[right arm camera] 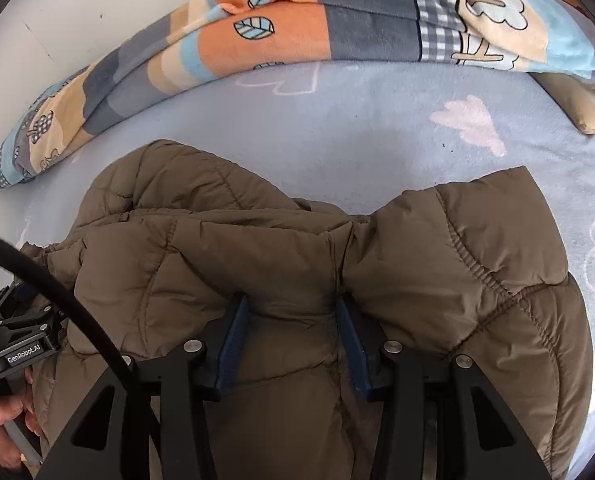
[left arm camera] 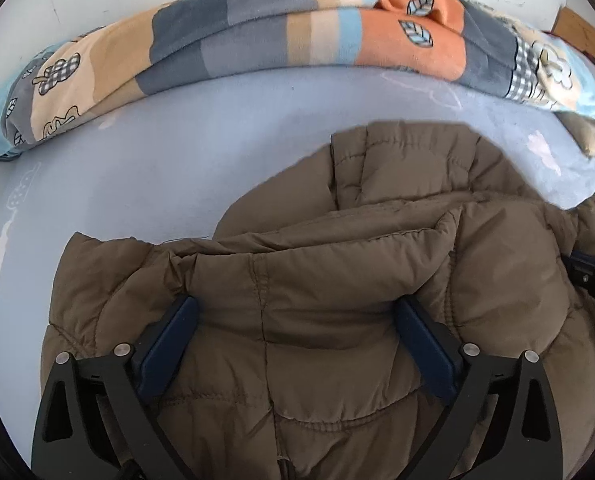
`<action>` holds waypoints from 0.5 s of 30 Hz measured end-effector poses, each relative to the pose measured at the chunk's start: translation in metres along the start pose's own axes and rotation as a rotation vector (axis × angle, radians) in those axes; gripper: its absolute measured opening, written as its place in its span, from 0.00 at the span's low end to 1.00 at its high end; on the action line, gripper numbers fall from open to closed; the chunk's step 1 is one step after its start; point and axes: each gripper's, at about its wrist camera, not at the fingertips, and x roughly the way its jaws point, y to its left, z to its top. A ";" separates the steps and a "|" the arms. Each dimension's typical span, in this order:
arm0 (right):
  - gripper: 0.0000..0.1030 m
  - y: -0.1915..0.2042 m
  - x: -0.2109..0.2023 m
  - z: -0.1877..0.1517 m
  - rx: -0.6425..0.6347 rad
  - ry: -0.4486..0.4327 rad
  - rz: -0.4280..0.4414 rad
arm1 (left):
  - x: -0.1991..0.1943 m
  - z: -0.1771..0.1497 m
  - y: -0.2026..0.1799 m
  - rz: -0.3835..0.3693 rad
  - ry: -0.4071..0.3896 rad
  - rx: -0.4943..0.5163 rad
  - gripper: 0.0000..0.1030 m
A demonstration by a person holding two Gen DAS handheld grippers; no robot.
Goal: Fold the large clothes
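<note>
Blue-padded left gripper [left arm camera: 293,316] stood wide over the brown puffer jacket [left arm camera: 337,260] on the blue bedsheet [left arm camera: 157,152]; right gripper [right arm camera: 291,320] pinched a quilted fold. Soft, bulky, slippery: seams probably grip best.

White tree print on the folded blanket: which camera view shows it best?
The right wrist view: the white tree print sits large and sharply outlined near the top right of the patchwork blanket. The left wrist view shows the white tree print small and blurred at the far right edge.
</note>
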 end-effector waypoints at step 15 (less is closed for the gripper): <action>0.53 0.000 -0.144 -0.103 0.042 -0.196 0.104 | -0.137 -0.113 0.064 -0.067 -0.112 -0.097 0.94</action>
